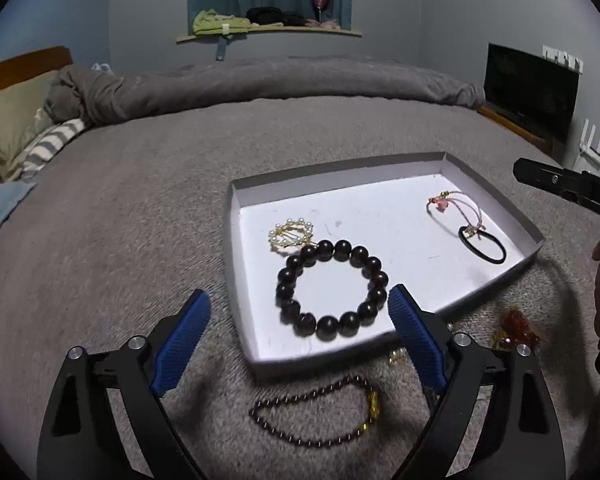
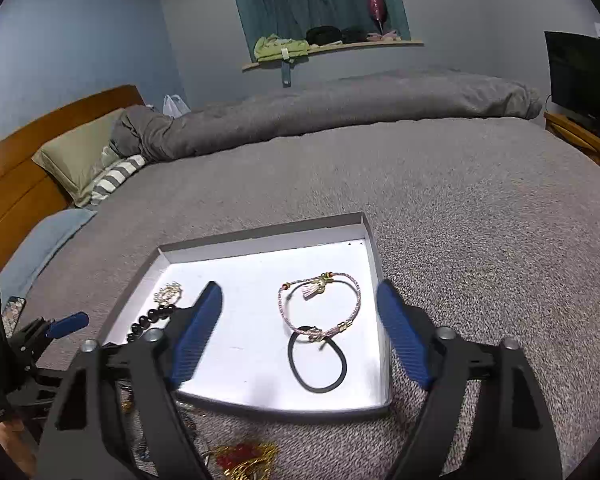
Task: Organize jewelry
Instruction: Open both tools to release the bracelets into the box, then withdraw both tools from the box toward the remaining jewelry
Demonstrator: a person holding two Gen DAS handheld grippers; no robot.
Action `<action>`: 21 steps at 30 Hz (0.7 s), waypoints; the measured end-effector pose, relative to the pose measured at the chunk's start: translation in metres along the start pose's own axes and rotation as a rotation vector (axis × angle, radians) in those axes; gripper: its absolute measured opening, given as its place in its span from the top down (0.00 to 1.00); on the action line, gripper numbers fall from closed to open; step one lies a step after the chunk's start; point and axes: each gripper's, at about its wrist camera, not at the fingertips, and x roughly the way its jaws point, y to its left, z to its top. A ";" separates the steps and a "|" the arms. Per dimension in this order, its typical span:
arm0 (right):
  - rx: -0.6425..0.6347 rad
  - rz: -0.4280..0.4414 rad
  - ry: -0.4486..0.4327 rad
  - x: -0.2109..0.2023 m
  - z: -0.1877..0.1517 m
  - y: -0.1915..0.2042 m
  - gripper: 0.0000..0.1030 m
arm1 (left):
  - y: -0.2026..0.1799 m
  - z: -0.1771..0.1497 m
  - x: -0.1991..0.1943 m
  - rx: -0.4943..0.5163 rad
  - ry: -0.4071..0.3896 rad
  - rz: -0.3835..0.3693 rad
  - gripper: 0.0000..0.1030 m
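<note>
**Jewelry half sorted into a white tray on a grey bed**

Pillows [image 2: 80,156] sit far left against the wooden headboard [image 2: 28,160], three of them: one olive, one striped, one pale blue. Next comes the left gripper [image 1: 300,312], its blue fingers [image 1: 188,324] spread wide apart with nothing clamped; they hang just over the tray's near corner. Below it, on the grey bed cover [image 1: 120,220], lies a thin dark bead string [image 1: 312,412] with gold pieces, outside the tray.

The shallow white tray [image 1: 340,168] holds four pieces. At its left end a pearl ring-shaped clip [image 1: 291,236] touches a bracelet of large dark beads [image 1: 332,288]. At its right end a pink cord bracelet [image 2: 320,304] overlaps a black hair tie [image 2: 318,364].

The right gripper [image 2: 300,328] hovers above that pair, fingers likewise wide apart and empty. In front of the tray's near edge, a red and gold trinket [image 2: 244,456] lies on the cover, partly hidden by the gripper's black arms. Far right stands a dark screen [image 2: 580,80] on a wooden stand.
</note>
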 end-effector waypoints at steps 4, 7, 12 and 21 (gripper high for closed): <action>-0.001 0.010 -0.007 -0.010 -0.006 0.003 0.09 | 0.002 -0.011 -0.015 -0.001 -0.034 -0.003 0.09; 0.000 0.018 0.005 -0.017 -0.016 0.003 0.08 | 0.002 -0.020 -0.024 0.007 -0.052 0.005 0.09; -0.003 0.008 0.009 -0.032 -0.030 -0.001 0.05 | 0.002 -0.030 -0.029 0.010 -0.041 -0.007 0.08; -0.022 -0.031 0.012 -0.052 -0.051 -0.012 0.05 | -0.003 -0.041 -0.030 0.045 -0.017 -0.002 0.08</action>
